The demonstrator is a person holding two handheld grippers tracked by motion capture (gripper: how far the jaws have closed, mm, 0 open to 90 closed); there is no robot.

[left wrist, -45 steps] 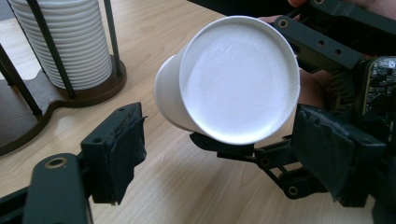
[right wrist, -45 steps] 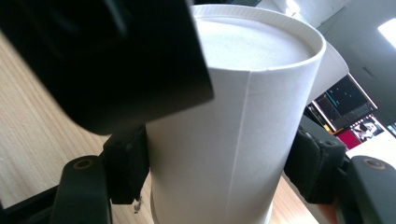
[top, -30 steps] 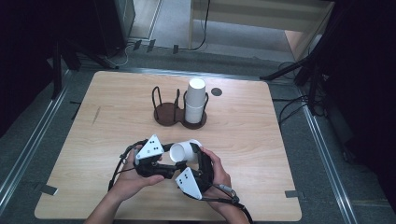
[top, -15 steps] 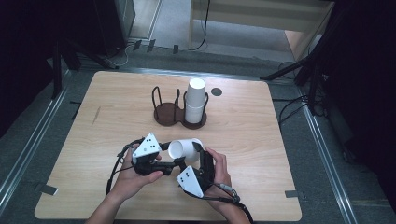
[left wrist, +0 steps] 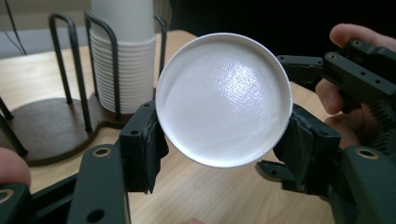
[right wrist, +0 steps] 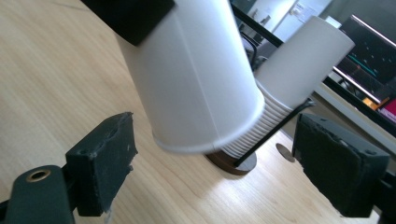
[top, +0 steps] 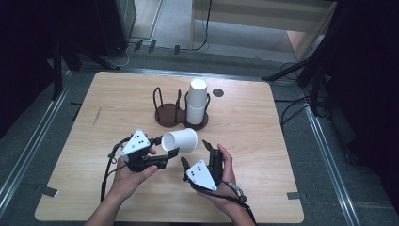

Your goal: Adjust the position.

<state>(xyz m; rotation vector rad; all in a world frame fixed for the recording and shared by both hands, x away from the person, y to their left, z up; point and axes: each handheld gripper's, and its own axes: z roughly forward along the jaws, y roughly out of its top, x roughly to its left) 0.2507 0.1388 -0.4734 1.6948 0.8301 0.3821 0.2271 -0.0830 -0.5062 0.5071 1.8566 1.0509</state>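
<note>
Plain white paper cup (top: 180,140), no print or label, held sideways above table centre-front, left gripper (top: 165,147) clamped on it, right gripper (top: 195,151) jaws just opening, clear of cup, cup stack (top: 197,100) in holder behind

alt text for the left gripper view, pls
The left tongs clamp a white paper cup, its round base facing the camera. Behind it, a stack of cups stands in a wire holder on the wooden table.
</note>
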